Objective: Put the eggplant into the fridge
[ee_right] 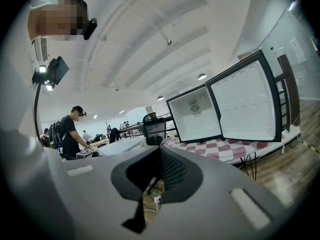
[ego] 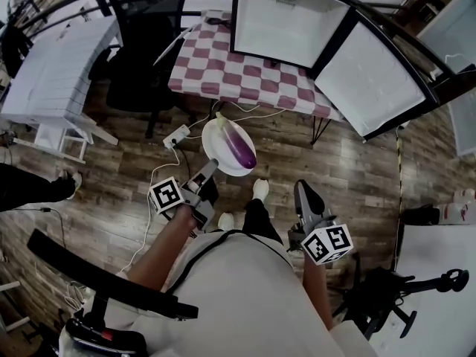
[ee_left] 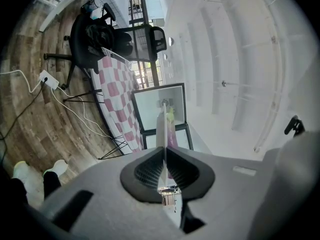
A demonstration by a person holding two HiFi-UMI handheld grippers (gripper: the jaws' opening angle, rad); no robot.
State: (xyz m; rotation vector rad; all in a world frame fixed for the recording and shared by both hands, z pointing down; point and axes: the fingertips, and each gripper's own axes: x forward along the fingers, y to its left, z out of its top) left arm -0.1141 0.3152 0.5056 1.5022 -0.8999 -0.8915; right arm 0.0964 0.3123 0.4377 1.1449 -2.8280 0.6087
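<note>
- The left gripper (ego: 210,166) is clamped on the rim of a white plate (ego: 217,135).
- The eggplant (ego: 239,146) lies on that plate, above the wooden floor (ego: 357,169).
- The right gripper (ego: 300,189) is closed, with nothing between its jaws.
- The fridge (ego: 288,21) stands open on the checked table (ego: 223,65), well apart from the plate.

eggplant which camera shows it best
Head view: the whole purple eggplant lies on the white plate, seen from above. The left gripper view shows only a purple sliver and a green stem end beside the edge-on plate. The right gripper view does not show it.
</note>
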